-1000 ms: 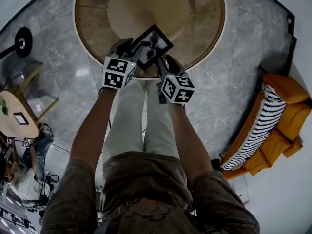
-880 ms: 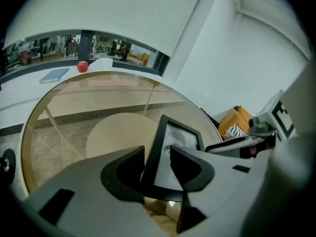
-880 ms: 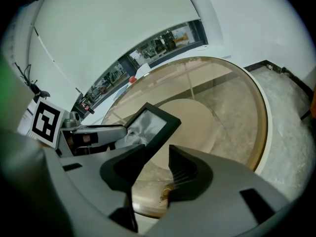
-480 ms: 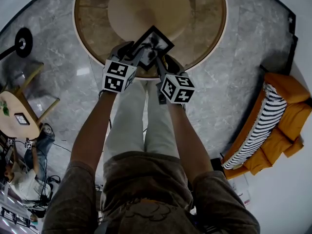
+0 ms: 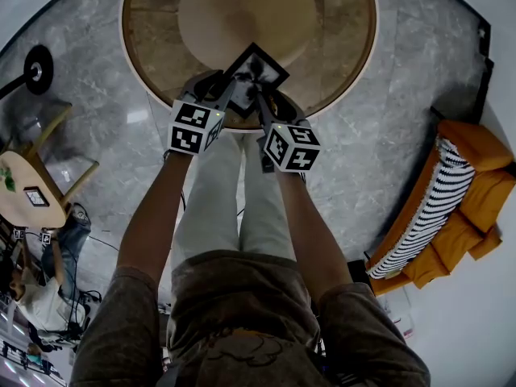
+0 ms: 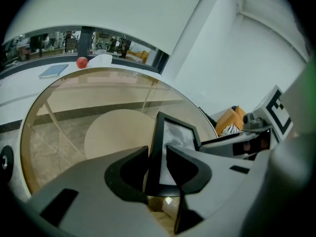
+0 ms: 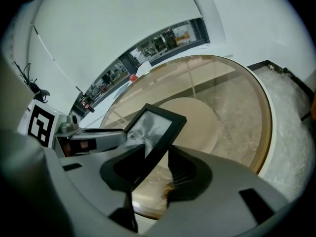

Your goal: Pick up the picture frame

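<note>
A black picture frame (image 5: pixel 256 69) with a grey print stands tilted on edge over the near rim of a round glass table (image 5: pixel 339 71). My left gripper (image 5: pixel 230 85) has its lower left side and my right gripper (image 5: pixel 262 95) its lower right side. In the left gripper view the frame (image 6: pixel 175 137) fills the gap of the left gripper (image 6: pixel 157 154), whose jaws have just been closing and now touch both faces. In the right gripper view the frame's edge (image 7: pixel 153 127) sits pinched in the right gripper (image 7: pixel 155 154).
The table has a wooden rim and a round pale base under the glass. An orange sofa (image 5: pixel 459 208) with a striped throw stands to the right, a small wooden side table (image 5: pixel 28 192) and a black lamp base (image 5: pixel 36 69) to the left. A red apple (image 6: pixel 82 62) lies on a far ledge.
The left gripper's jaws have narrowed onto the frame. The frame has shifted slightly up and to the right in the head view. The right gripper has stayed put.
</note>
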`<state>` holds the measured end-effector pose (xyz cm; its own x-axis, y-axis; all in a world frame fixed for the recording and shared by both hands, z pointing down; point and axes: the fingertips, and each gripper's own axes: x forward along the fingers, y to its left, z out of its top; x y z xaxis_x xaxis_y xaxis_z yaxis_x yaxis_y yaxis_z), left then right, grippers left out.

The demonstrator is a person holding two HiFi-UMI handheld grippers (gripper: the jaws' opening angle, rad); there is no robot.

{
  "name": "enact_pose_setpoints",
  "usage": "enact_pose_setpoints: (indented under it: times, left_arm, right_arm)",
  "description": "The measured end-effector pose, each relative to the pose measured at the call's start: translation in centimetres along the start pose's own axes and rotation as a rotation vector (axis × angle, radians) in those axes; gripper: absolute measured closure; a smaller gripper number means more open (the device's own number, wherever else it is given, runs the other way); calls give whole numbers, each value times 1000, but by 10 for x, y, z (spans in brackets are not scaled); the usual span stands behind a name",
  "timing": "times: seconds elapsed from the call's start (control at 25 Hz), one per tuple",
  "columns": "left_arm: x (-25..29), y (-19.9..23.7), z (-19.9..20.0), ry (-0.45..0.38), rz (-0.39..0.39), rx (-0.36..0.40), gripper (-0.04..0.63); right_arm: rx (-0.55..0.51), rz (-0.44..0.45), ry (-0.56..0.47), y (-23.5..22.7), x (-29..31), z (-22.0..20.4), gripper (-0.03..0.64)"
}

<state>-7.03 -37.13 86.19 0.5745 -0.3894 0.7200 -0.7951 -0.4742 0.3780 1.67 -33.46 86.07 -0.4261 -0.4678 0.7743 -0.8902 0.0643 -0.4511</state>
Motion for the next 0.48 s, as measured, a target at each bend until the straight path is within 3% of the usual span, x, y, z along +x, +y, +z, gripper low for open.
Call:
enact_pose_setpoints:
  times: [0.48]
  left_arm:
    - [0,1,1,14,12,-23,477]
  right_arm:
    - [5,-2,16,-2,0,1,472]
